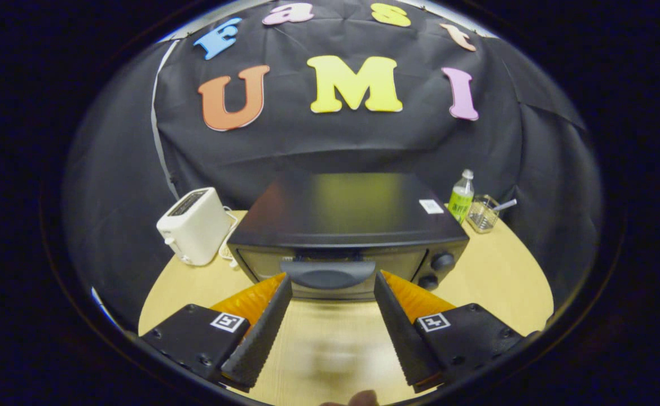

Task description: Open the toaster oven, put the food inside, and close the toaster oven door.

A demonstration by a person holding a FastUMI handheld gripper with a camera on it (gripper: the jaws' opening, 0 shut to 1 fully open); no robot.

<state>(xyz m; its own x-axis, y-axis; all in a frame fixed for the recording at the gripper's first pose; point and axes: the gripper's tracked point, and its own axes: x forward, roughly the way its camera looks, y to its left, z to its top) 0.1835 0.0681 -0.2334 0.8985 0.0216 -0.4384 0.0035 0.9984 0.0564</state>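
toaster oven: the black toaster oven [347,225] sits on the pale wooden table [493,276], square ahead of your gripper, with its 2 knobs [437,270] at the right of the front.
door: the glass door [330,265] stands upright and closed against the front, and its wide handle [328,275] runs across the top edge of the door.
fingers: your gripper [333,285] has its 2 fingers spread wide with nothing between them, and the tips line up with the 2 ends of the handle.
contact: you cannot tell from here whether the tips touch the handle or sit just short of it.
food: no food is on the table ahead of you, and the dark glass hides whatever may be inside, so you cannot tell where it lies.
step in hand: this fits 2 stages, either you are lining up on the handle to pull the door down, or the door is shut again with the food inside and the fingers have just let go.
next move: the frame does not settle which stage applies, so judge by the food before you act on the handle.
bystanders: a white slot toaster [194,225] stands left of the oven, and a green-labelled bottle [461,197] and a clear cup [483,214] stand behind its right corner, all well apart from the fingers.
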